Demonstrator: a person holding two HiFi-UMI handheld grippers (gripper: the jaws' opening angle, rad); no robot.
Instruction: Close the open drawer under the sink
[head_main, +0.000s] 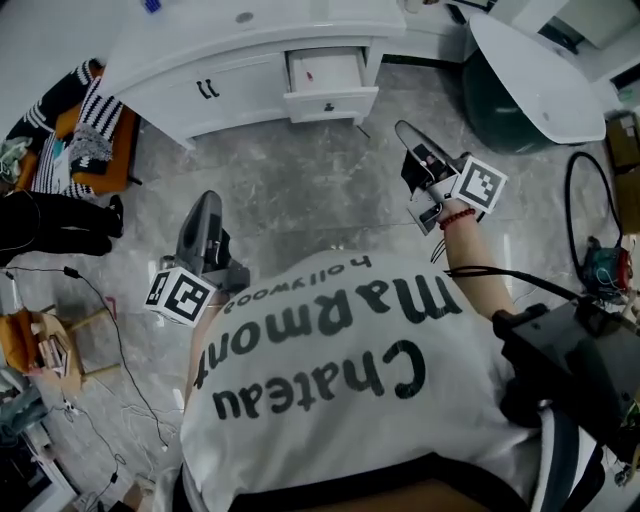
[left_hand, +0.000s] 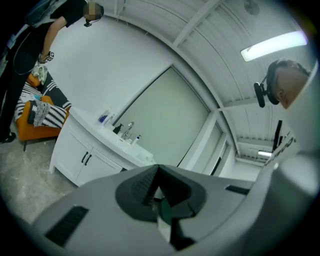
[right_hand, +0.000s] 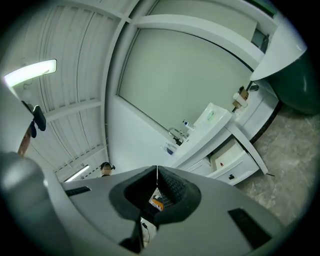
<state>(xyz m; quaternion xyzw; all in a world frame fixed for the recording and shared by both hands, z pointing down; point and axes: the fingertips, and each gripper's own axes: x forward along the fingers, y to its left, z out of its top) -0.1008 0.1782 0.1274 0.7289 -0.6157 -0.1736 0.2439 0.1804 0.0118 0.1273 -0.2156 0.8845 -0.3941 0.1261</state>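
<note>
the open drawer (head_main: 326, 78) stands pulled out of the white vanity (head_main: 190, 70) ahead of you, just right of the double doors (head_main: 205, 90) and well apart from both tools. your right gripper (head_main: 410, 138) is closed on nothing, and your left gripper (head_main: 203, 215) also has its jaws together and empty. you need no grip: the drawer looks like a light, rigid box on runners, so a flat push should do. press its front panel (head_main: 345, 103) beside the small dark knob (head_main: 328, 106), centred, so it doesn't rack sideways.
</note>
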